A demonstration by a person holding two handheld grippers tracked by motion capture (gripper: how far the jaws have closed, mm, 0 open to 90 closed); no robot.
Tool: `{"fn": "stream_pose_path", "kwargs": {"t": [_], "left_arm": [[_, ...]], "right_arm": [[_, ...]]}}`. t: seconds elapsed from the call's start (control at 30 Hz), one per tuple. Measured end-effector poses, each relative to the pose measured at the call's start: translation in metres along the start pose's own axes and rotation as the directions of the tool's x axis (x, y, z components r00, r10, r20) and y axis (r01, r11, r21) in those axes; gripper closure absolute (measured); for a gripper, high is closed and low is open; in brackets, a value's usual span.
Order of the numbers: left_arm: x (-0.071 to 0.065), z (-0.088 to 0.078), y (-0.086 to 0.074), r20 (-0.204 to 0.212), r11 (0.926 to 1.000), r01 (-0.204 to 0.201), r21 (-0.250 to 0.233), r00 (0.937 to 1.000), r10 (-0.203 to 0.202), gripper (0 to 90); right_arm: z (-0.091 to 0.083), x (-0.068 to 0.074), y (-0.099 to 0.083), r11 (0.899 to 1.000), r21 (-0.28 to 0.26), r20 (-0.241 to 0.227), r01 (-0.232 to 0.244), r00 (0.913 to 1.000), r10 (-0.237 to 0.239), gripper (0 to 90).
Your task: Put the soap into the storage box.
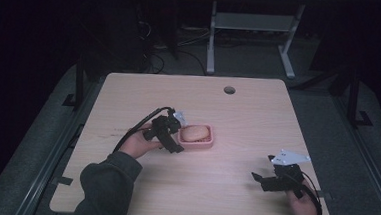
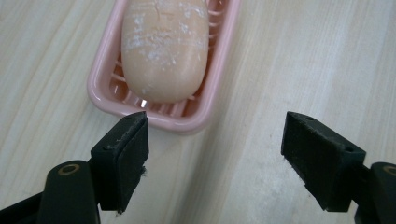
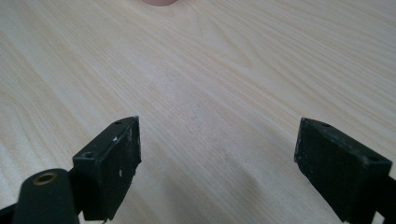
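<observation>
**Squaring up on the soap dish**

The left gripper (image 1: pixel 173 131) sits at the left end of the pink dish (image 1: pixel 207 143), which lies a little left of the tabletop's (image 1: pixel 248 111) middle, well in from every edge. The soap (image 1: pixel 195 133) lies in the dish, along its length. In the left gripper view the jaws stand wide apart with nothing between them; the near end of the dish (image 2: pixel 164 122) is just beyond one jaw, off to that side rather than centred.

The step in hand looks like a reach for the soap or its dish. To do it well, I would shift the gripper sideways until the dish end sits midway between the jaws, then ease forward. The soap looks rounded and possibly slick, so a grip across its width, low and square, should hold better than one at the tip.

The right gripper (image 1: pixel 276 179) waits near the front right corner, jaws apart over bare wood.
</observation>
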State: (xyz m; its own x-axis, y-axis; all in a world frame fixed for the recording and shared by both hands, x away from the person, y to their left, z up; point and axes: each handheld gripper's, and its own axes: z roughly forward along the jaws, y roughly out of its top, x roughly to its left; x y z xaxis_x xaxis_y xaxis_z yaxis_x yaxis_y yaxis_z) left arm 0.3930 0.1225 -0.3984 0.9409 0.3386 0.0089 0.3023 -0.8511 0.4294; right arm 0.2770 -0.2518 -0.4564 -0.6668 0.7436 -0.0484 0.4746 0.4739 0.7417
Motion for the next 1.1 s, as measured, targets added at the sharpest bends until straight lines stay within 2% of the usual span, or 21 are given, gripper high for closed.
{"fn": "stream_pose_path", "kwargs": {"t": [0.23,0.43,0.8,0.87,1.1], "left_arm": [[-0.007,-0.003,-0.008,-0.003,0.9998,0.0,-0.017,1.0,0.0,23.2],[-0.009,-0.005,-0.015,-0.002,0.9998,0.003,-0.018,1.0,-0.004,23.2],[-0.018,-0.011,-0.03,-0.013,0.9998,-0.015,-0.01,0.9998,0.015,23.2],[-0.018,-0.011,-0.033,-0.007,0.9998,0.0,-0.021,1.0,0.0,23.2],[-0.021,-0.011,-0.043,0.002,0.9997,0.01,-0.02,1.0,-0.01,23.2]], "right_arm": [[0.0,-0.001,-0.001,1.0,0.002,0.002,-0.003,1.0,0.003,14.2],[0.001,-0.002,-0.001,1.0,0.002,0.006,-0.008,1.0,0.008,14.2],[0.001,-0.002,-0.002,1.0,0.013,0.012,-0.013,0.9998,0.013,14.1],[0.002,-0.002,-0.002,1.0,0.013,0.012,-0.012,0.9999,0.012,14.1],[0.002,-0.002,-0.002,1.0,0.017,0.013,-0.017,0.9998,0.016,14.2]]}}
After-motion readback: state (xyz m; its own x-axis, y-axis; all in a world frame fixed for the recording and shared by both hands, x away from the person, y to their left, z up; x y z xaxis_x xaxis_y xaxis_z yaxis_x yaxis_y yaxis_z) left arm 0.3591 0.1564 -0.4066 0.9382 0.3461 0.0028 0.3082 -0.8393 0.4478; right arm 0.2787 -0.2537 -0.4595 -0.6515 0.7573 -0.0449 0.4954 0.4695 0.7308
